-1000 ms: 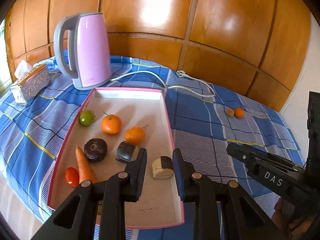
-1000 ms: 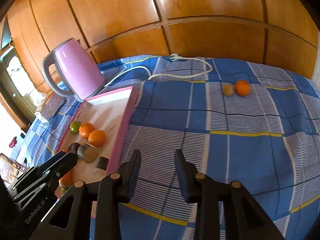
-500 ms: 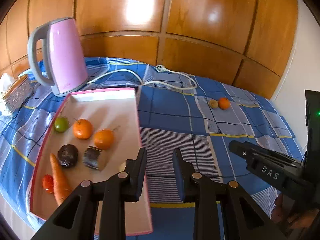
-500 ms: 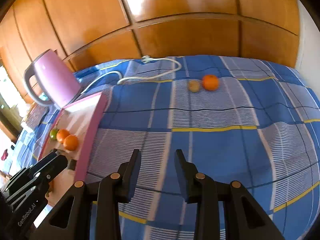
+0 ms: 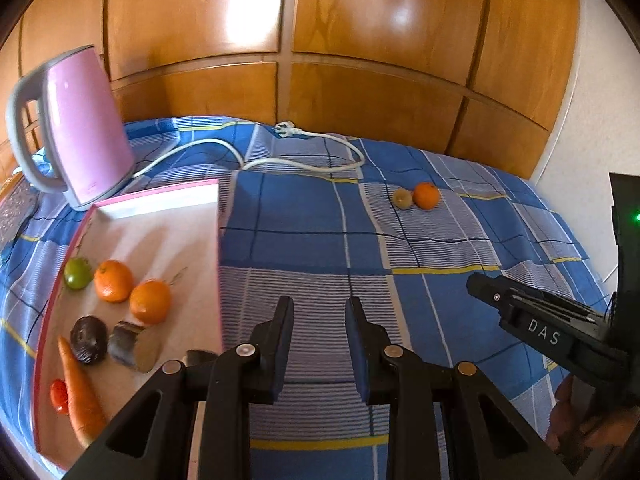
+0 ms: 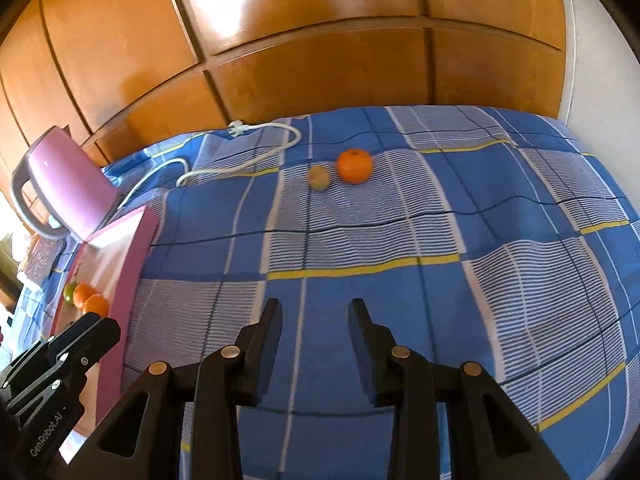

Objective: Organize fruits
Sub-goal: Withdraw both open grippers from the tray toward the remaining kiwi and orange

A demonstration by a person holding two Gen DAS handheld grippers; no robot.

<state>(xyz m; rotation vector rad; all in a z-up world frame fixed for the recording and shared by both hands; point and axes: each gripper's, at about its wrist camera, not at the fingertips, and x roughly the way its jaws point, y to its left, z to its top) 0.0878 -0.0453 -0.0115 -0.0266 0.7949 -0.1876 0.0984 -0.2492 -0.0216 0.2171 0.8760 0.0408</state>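
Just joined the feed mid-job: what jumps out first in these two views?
The glossy pink electric kettle stands at the far left of the blue checked cloth, behind the pink-rimmed tray of fruit and vegetables. Out on the cloth, a lone orange tangerine sits beside a small yellow-green fruit. Both claws, left claw and right claw, are open and empty.

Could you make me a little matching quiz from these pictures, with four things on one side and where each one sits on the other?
Things:
1. carrot
2. kettle
3. lone orange
4. white plug

Places:
A. on the blue cloth beside a small brownish fruit
B. behind the pink tray's far end
C. at the near end of the tray, next to a small red fruit
D. at the back of the cloth, near the wooden panels

Pairs: 1-C, 2-B, 3-A, 4-D
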